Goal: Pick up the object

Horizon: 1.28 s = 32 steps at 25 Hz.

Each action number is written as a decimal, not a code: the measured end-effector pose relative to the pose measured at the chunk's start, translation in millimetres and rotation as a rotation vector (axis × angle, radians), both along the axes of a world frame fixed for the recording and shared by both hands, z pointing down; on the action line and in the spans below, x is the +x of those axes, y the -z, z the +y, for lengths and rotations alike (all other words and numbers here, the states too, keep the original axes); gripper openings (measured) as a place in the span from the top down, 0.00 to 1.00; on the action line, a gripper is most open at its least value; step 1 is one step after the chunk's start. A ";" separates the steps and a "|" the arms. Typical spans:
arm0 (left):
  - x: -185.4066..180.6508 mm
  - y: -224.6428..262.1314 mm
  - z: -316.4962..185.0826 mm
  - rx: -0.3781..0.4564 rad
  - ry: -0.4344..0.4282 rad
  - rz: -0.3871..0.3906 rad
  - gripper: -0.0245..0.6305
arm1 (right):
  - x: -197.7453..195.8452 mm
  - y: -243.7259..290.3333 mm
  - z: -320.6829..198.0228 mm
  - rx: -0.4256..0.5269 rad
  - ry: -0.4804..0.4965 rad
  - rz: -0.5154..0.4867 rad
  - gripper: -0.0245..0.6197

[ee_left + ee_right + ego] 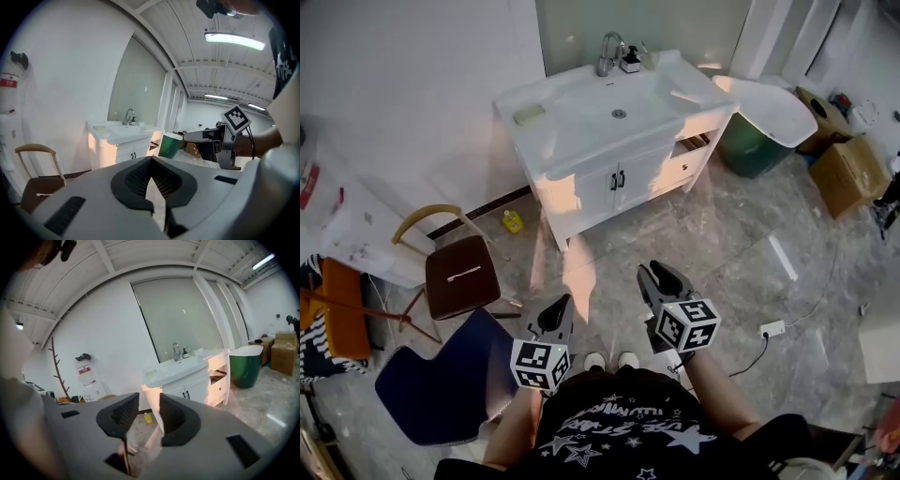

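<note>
Marble-floored washroom, white vanity (581, 161) ahead. The object isn't named. It's likely the green pad (528, 114) on the vanity's left corner, or the yellow bottle (513, 221) on the floor by its left foot. Both tongs are empty and well short of the vanity: left gripper (561, 309) pressed together, right gripper (656, 277) slightly spread. Risk: grabbing the wrong candidate. The right gripper view shows the bottle; the left gripper view doesn't.

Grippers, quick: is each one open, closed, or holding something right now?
Left gripper: closed, jaw tips together, holding nothing.
Right gripper: open, jaws apart, nothing between them.
</note>
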<state>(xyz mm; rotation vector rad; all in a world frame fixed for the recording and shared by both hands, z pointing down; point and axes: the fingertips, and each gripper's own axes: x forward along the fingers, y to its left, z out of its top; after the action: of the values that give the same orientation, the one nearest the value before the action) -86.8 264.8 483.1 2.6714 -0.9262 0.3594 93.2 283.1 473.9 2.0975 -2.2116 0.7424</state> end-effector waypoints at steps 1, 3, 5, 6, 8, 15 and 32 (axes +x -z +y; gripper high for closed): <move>-10.1 -1.3 -3.4 0.000 0.013 -0.003 0.94 | -7.2 -4.1 -4.9 -0.007 0.016 -0.014 0.71; -30.8 -3.4 -12.4 0.000 0.041 -0.001 0.94 | -20.2 -9.6 -15.9 -0.014 0.038 -0.020 0.59; -47.9 -5.4 -26.1 0.006 0.066 -0.002 0.94 | -28.5 -13.2 -29.1 -0.020 0.045 -0.002 0.53; -54.8 -5.7 -33.3 0.012 0.078 -0.005 0.94 | -31.3 -14.5 -35.0 -0.023 0.044 0.009 0.51; -66.4 -4.9 -44.4 0.024 0.093 -0.013 0.94 | -35.5 -17.7 -42.4 -0.029 0.035 0.022 0.50; -78.2 -12.6 -77.0 0.010 0.121 -0.016 0.94 | -28.4 -29.7 -73.3 -0.052 0.004 -0.012 0.49; -21.1 -15.5 -286.5 -0.007 0.347 -0.073 0.94 | 32.9 -40.7 -346.9 -0.055 0.197 -0.033 0.49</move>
<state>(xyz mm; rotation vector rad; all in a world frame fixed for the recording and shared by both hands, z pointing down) -107.8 -21.8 498.5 2.4404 -1.3790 0.3791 126.2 -63.8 514.6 1.8215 -2.3414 0.8172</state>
